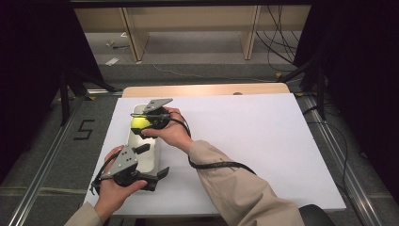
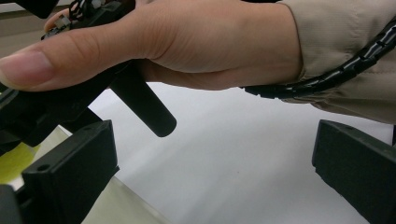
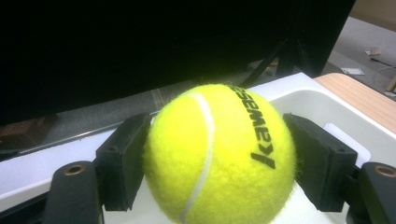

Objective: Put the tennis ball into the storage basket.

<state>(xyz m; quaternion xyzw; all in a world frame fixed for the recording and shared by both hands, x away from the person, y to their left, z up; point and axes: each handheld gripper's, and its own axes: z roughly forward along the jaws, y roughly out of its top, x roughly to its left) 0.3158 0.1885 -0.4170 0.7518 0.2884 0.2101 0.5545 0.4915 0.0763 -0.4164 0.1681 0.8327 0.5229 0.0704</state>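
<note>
The right gripper [image 3: 219,158] pinches a yellow tennis ball [image 3: 219,154] between both black pads, holding it over the far end of a white tray [image 1: 151,160] on the table [image 1: 263,136], while the left gripper [image 2: 215,177], jaws spread, rests beside the tray's near end.

Evenly lit from above; white table sheet [image 1: 244,141] bright, without glare. Dark, underexposed surrounds left and right. Soft shadows beneath the right gripper [image 1: 149,123]. Close-range blur on the hand [image 2: 154,42] in the left gripper view. Tennis ball [image 3: 219,154] sharp, slightly overexposed.
</note>
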